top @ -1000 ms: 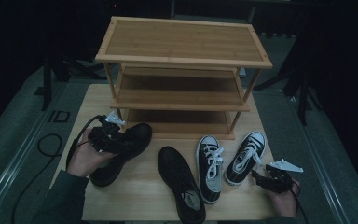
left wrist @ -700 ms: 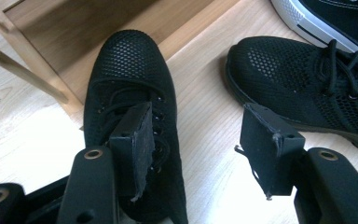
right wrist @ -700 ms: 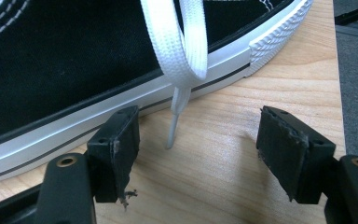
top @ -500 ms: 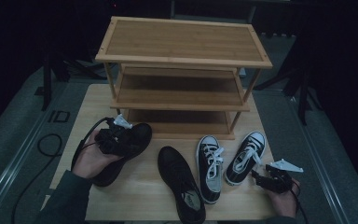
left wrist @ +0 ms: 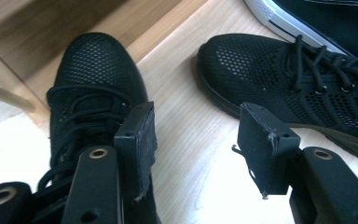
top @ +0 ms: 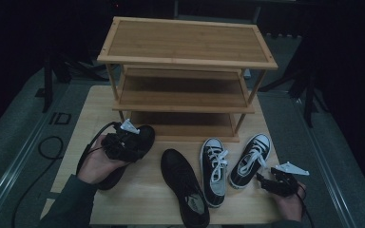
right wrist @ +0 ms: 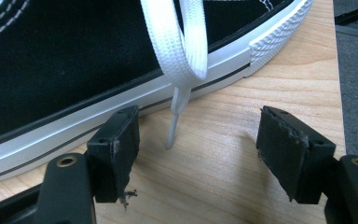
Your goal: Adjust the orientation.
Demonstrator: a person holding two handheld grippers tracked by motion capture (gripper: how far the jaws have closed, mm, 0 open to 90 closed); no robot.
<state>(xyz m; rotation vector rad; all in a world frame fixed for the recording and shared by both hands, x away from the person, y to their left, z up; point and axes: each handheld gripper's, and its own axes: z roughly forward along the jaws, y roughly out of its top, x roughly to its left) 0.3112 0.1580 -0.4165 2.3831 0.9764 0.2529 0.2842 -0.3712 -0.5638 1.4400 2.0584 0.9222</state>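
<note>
Nearest the person, the right gripper (top: 265, 179) rests low at the table's (top: 142, 199) near right corner, jaws apart and empty, just beside the heel of the right-hand black-and-white sneaker (top: 251, 153); a white lace (right wrist: 179, 56) hangs between its jaws. The left gripper (top: 134, 142) hovers over the left black mesh shoe (top: 123, 154), jaws spread and gripping nothing, one pad (left wrist: 137, 140) above the laces, the other over bare wood. That shoe's long axis runs from the near left toward the shoe rack (top: 185, 76), toe almost at the lowest shelf. It is dark, laced and soft-looking. The left hand is much the nearer. Its twin (top: 184, 184) lies to the right, mid-table.
</note>
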